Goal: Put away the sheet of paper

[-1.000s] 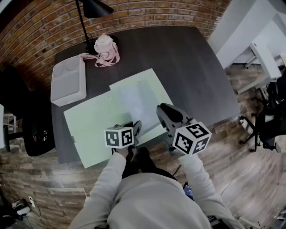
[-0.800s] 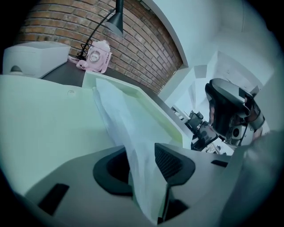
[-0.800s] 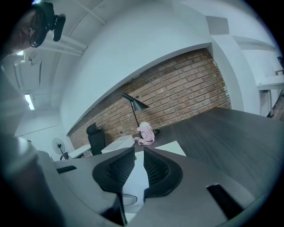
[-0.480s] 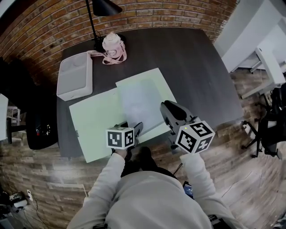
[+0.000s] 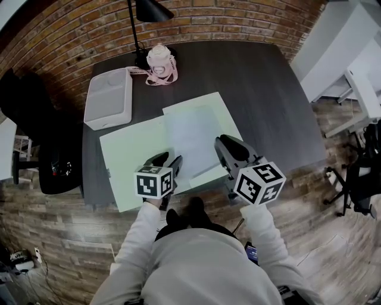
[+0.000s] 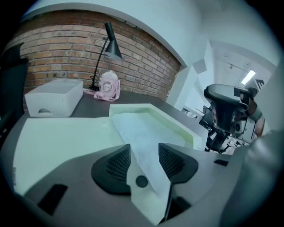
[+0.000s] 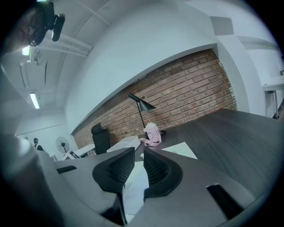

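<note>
An open pale green folder point(image 5: 128, 161) lies on the dark table point(image 5: 268, 101) with the white sheet of paper point(image 5: 193, 137) on its right half. My left gripper point(image 5: 165, 159) hovers at the sheet's near edge. In the left gripper view the paper point(image 6: 142, 133) runs between the jaws of this gripper point(image 6: 144, 162), which stand open and apart from it. My right gripper point(image 5: 221, 143) is at the folder's right edge, where the flap looks raised. In the right gripper view its jaws point(image 7: 138, 166) are nearly together on a pale sheet edge point(image 7: 133, 186).
A white box point(image 5: 108, 98) sits at the table's back left, with a pink bottle point(image 5: 161, 59) and a black desk lamp point(image 5: 152, 12) behind it. A dark chair point(image 5: 53, 173) stands left of the table and another chair point(image 5: 357, 173) to the right.
The left gripper let go of the paper and drew back slightly toward me, with its jaws now apart. The right gripper stays at the folder's right edge. The head camera shifted a little.
</note>
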The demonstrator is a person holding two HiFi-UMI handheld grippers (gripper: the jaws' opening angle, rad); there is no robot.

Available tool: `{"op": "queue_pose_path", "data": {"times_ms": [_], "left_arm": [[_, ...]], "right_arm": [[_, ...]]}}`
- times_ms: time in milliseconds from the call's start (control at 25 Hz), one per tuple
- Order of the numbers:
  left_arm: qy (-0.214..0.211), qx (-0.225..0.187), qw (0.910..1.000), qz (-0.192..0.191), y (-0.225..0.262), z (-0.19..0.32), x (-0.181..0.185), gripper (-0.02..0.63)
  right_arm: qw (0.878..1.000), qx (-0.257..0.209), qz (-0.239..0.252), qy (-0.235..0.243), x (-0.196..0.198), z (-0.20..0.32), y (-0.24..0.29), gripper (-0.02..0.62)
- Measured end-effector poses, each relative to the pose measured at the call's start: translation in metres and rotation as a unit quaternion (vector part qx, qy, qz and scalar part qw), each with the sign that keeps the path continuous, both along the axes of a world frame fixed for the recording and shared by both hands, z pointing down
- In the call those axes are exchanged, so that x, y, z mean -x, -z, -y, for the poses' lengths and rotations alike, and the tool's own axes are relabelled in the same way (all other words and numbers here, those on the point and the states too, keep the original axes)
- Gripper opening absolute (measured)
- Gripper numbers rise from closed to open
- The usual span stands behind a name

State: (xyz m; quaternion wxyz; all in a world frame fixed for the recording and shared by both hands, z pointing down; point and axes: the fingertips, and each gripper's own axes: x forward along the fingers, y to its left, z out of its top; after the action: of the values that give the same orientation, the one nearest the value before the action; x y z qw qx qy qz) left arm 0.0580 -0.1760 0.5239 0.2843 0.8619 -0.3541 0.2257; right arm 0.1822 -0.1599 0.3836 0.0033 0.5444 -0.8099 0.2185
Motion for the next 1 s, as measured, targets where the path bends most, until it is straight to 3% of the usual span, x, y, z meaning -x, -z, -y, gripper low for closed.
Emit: {"op": "queue_pose_path", "data": {"times_ms": [280, 600, 1000], "left_arm": [[-0.009, -0.079, 0.9967, -0.015, 0.048, 0.015, 0.009, 0.155], [-0.001, -0.157, 0.9862, -0.054, 0.099, 0.017, 0.019, 0.038], [0.007, -0.213, 0.9744, -0.071, 0.131, 0.007, 0.034, 0.018]], "right_arm": [[1.0, -0.006, -0.007, -0.001, 0.01, -0.007, 0.002, 0.087], [1.0, -0.021, -0.019, -0.002, 0.012, -0.015, 0.009, 0.087], [0.998, -0.049, -0.033, 0.006, 0.018, -0.02, 0.019, 0.03]]}}
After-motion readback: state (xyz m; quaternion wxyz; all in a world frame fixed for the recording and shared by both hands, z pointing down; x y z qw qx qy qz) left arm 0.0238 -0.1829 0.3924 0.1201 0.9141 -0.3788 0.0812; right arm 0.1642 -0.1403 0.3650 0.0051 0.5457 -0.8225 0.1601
